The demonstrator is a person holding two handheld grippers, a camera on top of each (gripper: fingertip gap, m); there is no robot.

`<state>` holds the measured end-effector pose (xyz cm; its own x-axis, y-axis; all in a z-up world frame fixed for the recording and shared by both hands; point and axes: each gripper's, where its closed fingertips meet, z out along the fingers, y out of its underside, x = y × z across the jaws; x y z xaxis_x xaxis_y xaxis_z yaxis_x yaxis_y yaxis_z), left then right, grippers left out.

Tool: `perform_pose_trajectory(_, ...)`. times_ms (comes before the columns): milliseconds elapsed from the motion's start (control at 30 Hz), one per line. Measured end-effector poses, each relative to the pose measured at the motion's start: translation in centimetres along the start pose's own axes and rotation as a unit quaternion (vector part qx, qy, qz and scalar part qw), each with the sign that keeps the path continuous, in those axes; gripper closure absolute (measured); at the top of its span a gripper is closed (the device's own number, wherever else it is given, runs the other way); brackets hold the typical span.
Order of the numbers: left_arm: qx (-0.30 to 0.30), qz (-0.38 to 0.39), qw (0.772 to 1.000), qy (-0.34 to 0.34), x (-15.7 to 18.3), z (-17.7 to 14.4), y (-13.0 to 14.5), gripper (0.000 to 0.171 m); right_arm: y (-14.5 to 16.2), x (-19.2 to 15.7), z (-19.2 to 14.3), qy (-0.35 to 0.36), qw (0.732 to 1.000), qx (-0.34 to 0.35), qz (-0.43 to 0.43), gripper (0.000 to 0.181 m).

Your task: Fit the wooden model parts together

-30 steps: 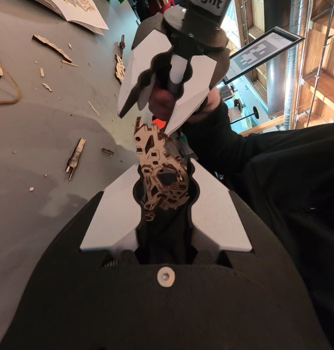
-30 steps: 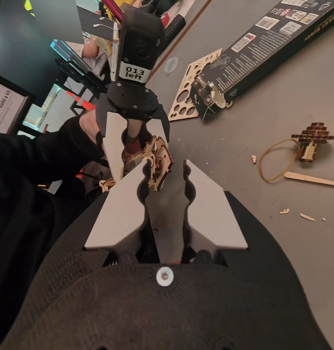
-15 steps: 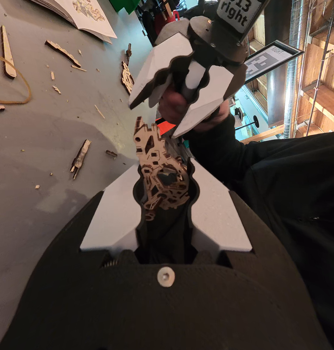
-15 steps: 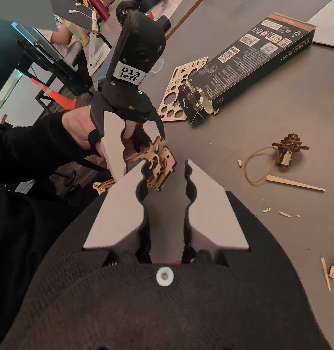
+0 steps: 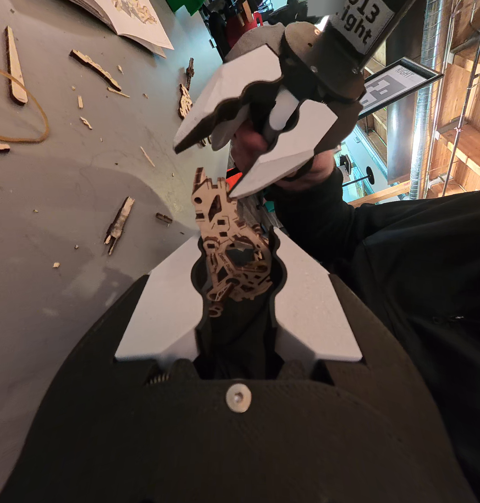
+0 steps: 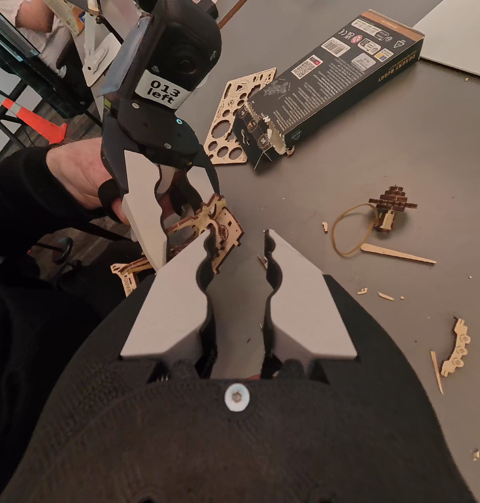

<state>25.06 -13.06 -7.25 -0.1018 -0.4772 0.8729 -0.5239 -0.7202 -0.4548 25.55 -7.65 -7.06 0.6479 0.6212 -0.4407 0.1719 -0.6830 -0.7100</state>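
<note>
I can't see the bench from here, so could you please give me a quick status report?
Left gripper shut on wooden model assembly, held above the table. Right gripper open, empty, beside it. Nothing between them.

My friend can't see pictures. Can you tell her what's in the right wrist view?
The right gripper hangs open and empty over a grey table. Just ahead, the left gripper, in a person's hand, is shut on a wooden model assembly. A dark box, a punched wooden sheet, a rubber band and wood scraps lie around.
</note>
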Motion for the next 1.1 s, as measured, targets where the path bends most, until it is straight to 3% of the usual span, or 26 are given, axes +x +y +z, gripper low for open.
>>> perform_pose_trajectory(900, 0.003, -0.025, 1.000, -0.009, -1.5, 0.2, 0.4, 0.131, 0.5, 0.0, 2.2, 0.015, 1.000, -0.006, 0.012, 0.151)
perform_pose_trajectory(1100, 0.009, -0.031, 0.999, -0.011, -1.9, 0.0, 0.3, 0.131, -0.4, 0.1, 1.0, 0.007, 1.000, 0.013, 0.013, 0.148)
